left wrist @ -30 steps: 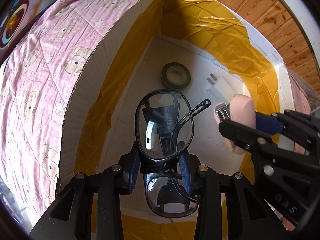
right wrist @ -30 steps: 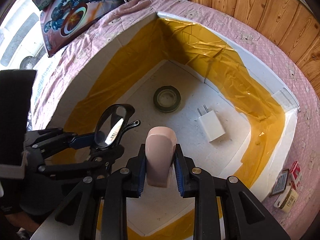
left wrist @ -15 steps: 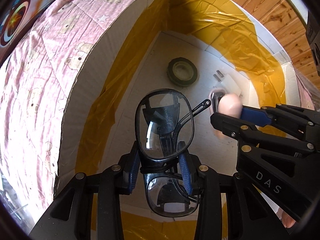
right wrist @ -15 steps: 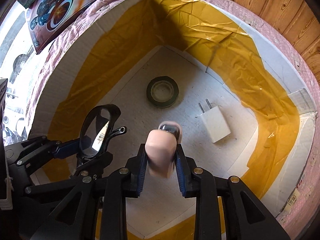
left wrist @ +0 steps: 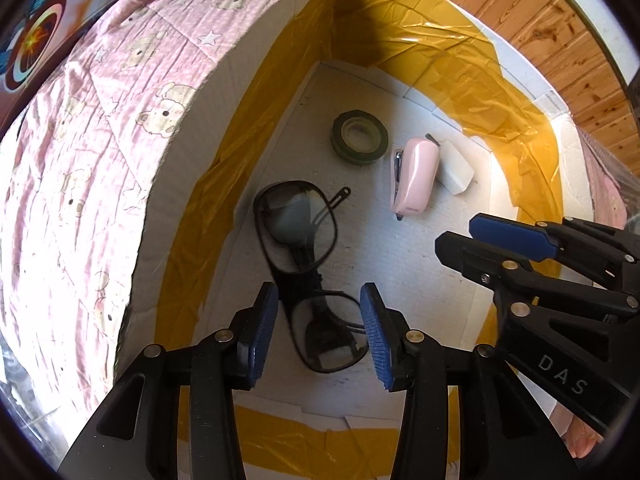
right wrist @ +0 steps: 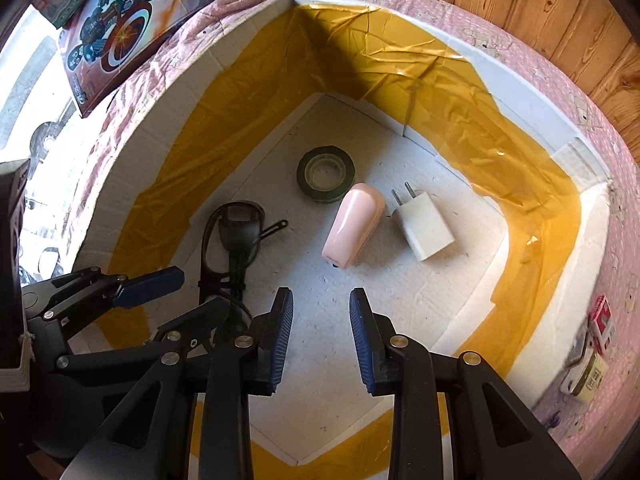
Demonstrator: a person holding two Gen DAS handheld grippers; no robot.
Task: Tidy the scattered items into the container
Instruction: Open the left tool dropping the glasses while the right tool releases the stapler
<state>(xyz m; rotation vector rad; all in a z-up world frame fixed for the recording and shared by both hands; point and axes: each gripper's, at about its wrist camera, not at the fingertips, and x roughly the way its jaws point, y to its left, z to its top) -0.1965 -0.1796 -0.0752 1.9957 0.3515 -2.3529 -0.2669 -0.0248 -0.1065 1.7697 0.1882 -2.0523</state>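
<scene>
Black-framed folded eyeglasses (left wrist: 298,236), light and fragile, best pinched at the bridge, lie beside the pink plastic stapler (right wrist: 352,224); both opening tools, left (left wrist: 318,332) and right (right wrist: 320,340), empty.

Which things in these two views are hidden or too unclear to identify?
- Small packets outside the box, right wrist view: distorted at the lens edge, print unreadable.
- Charger, left wrist view: partly behind the pink stapler.
- Glasses, right wrist view: lower lens hidden by the left gripper.

Both wrist views steeply down, close above the shared box (left wrist: 420,272) floor.
</scene>
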